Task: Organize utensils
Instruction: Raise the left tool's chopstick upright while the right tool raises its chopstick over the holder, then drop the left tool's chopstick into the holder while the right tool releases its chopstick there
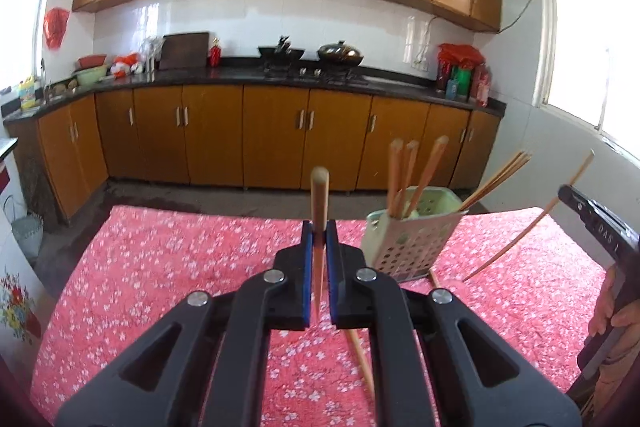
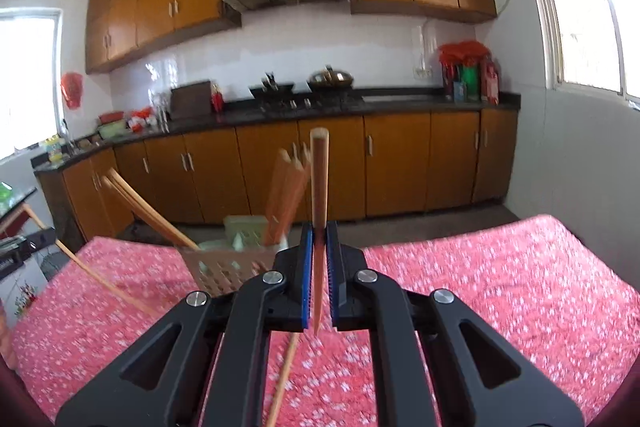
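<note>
My left gripper (image 1: pixel 319 231) is shut on a wooden chopstick (image 1: pixel 319 195) that stands upright between its blue pads, above the red flowered table. A pale green perforated utensil holder (image 1: pixel 408 235) stands to its right with several chopsticks (image 1: pixel 404 175) leaning in it. My right gripper (image 2: pixel 319 231) is shut on another upright chopstick (image 2: pixel 319 179), just right of the same holder (image 2: pixel 224 267), which looks blurred. The right gripper's body (image 1: pixel 600 227) shows at the right edge of the left wrist view, its chopstick (image 1: pixel 532 227) slanting.
A loose chopstick (image 1: pixel 362 359) lies on the red flowered tablecloth (image 1: pixel 160 267) under the left gripper; it also shows in the right wrist view (image 2: pixel 284 375). Beyond the table are orange cabinets (image 1: pixel 272 139) and a dark counter with woks (image 1: pixel 340 53).
</note>
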Tool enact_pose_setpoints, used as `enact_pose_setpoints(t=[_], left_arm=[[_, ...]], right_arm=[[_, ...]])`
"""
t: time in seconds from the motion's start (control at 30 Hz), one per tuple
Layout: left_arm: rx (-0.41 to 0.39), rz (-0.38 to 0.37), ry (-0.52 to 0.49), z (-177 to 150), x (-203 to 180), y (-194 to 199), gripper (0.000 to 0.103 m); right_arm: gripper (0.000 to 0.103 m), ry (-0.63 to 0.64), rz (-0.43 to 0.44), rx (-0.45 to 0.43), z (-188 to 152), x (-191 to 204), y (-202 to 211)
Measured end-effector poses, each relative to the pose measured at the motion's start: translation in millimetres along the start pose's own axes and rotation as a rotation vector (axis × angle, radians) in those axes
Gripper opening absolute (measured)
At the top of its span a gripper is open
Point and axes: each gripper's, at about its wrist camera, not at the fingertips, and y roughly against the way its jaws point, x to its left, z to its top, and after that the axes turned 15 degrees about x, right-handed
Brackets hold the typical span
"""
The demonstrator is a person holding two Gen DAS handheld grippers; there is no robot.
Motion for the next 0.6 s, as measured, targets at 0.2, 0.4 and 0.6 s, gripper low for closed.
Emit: enact_pose_setpoints(t=[0.2, 0.4, 0.6], left_arm=[[-0.081, -0.056, -0.02, 14.6, -22.2, 29.0, 0.008], [-0.201, -0.097, -0.032, 37.6, -53.1, 48.3, 0.008], [-0.309, -0.117, -0.002, 79.9, -81.0, 52.6, 0.008]], right_arm=[[0.007, 0.018, 0.06, -0.085, 18.0, 10.5, 25.3], [0.007, 0.007, 0.107, -0.115, 30.1, 13.6, 27.1], [0.007, 0.001, 0.142, -0.164, 51.7, 19.2, 25.5]])
